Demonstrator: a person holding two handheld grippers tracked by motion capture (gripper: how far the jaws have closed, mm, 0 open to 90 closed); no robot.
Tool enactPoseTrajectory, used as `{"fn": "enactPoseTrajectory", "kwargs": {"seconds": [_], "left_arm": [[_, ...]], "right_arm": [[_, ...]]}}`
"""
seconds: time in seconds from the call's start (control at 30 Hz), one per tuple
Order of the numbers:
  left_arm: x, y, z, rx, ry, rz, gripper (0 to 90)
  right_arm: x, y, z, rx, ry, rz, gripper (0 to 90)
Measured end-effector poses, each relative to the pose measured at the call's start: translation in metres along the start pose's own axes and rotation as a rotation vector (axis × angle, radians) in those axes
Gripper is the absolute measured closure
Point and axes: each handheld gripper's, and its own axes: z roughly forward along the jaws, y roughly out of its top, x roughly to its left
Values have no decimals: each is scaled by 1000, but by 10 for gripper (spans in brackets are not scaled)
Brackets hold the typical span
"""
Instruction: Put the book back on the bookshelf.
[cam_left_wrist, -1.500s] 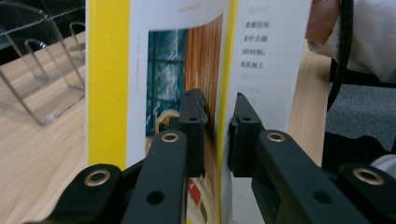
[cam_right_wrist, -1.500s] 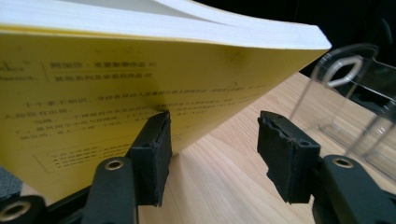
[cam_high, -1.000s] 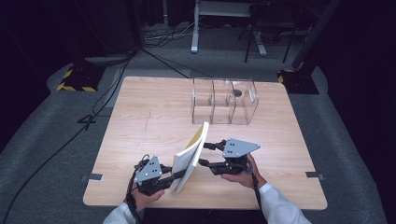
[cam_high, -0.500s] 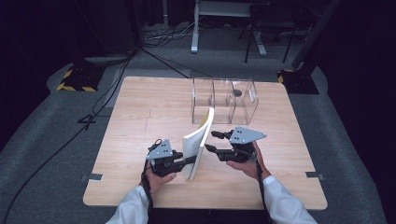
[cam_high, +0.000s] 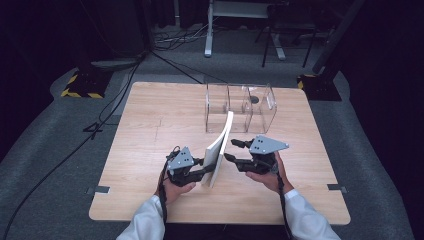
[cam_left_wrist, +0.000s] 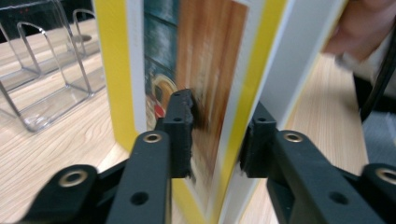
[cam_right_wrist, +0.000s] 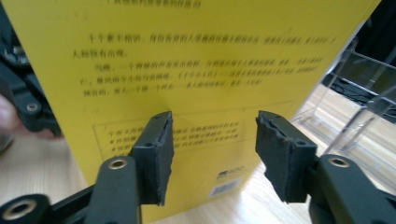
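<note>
so the book stood on edge at frame centre, its long axis aimed at the clear rack above; my left gripper straddled it, jaws just loosened, right gripper open beside it.

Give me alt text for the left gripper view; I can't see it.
A yellow-edged book stands on edge between the left claw jaws, which have just been opening: the left pad lies against its picture cover, the right one sits just off the white back. Behind it on the wooden table stands a clear plastic rack.
</note>
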Motion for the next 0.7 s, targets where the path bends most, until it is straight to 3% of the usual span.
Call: {"fn": "enactPoseTrajectory", "kwargs": {"seconds": [0.07, 0.2, 0.23, 0.37, 0.4, 0.53, 0.7], "left_arm": [[-2, 0, -3, 17, 4, 15, 627], [-4, 0, -7, 58, -27, 15, 537], [-6, -1, -9, 85, -52, 18, 431], [-15, 0, -7, 114, -85, 20, 266], [-17, 1, -6, 113, -80, 20, 217], [-25, 8, 0, 106, -44, 17, 157], [-34, 10, 11, 112, 62, 13, 150]], "right_arm": [[7, 1, 2, 8, -6, -22, 466], [12, 3, 4, 13, -13, -50, 463], [12, 3, 5, 16, -6, -46, 454], [16, 0, 7, 24, 6, -52, 451], [18, -1, 8, 26, 8, -54, 450], [20, -3, 12, 32, 17, -49, 451], [21, -6, 12, 23, 25, -36, 449]]}}
